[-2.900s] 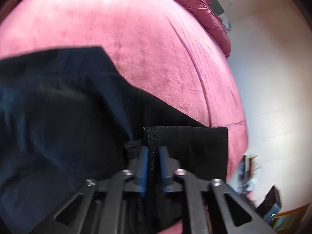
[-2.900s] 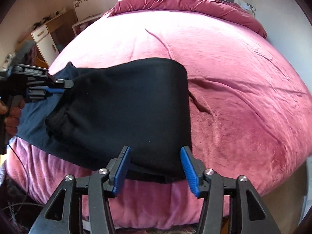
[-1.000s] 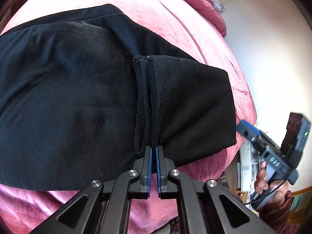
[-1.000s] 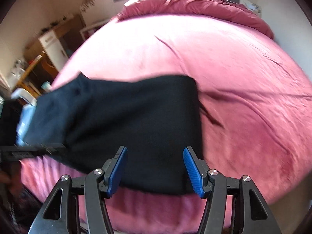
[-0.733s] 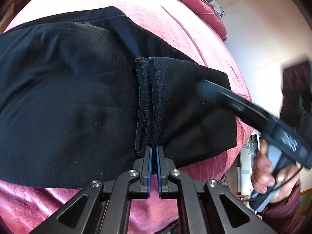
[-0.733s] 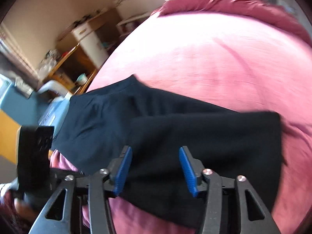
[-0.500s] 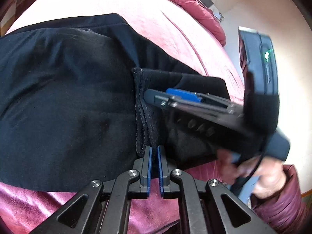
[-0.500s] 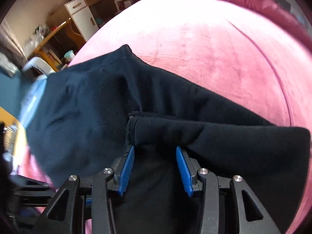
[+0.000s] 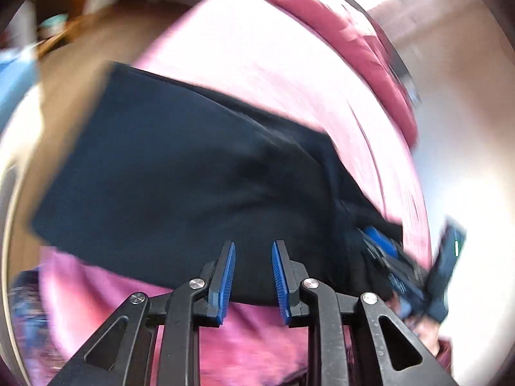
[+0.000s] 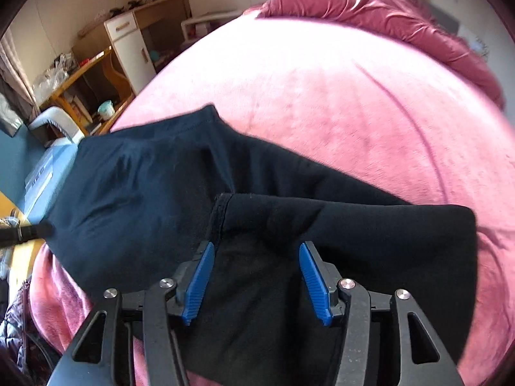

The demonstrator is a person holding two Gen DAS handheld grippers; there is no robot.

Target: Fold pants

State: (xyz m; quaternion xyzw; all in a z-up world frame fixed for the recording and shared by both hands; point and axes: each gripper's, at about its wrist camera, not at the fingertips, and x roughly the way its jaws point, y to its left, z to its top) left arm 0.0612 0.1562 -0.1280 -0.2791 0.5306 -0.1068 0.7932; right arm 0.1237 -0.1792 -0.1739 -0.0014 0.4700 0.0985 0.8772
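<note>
The black pants (image 10: 199,199) are lying on the pink bed (image 10: 338,103), already doubled over: in the right wrist view a hemmed edge (image 10: 222,206) of the upper layer is sitting across the lower layer, running from the centre toward 6 o'clock. So at least one fold is looking done; judging by the long dark bundle stretching from 9 o'clock to 3 o'clock, another fold or some squaring up is probably remaining. The fabric is looking soft and matte, with shallow creases near the hem and a slight bulge where the layers are overlapping.

The right gripper (image 10: 256,281) is hovering low over the folded part, its jaws standing wide apart with cloth showing between them but nothing pinched. The left gripper (image 9: 252,276) is sitting at the near edge of the pants, at 6 o'clock in its blurred view, jaws partly open and holding nothing.
</note>
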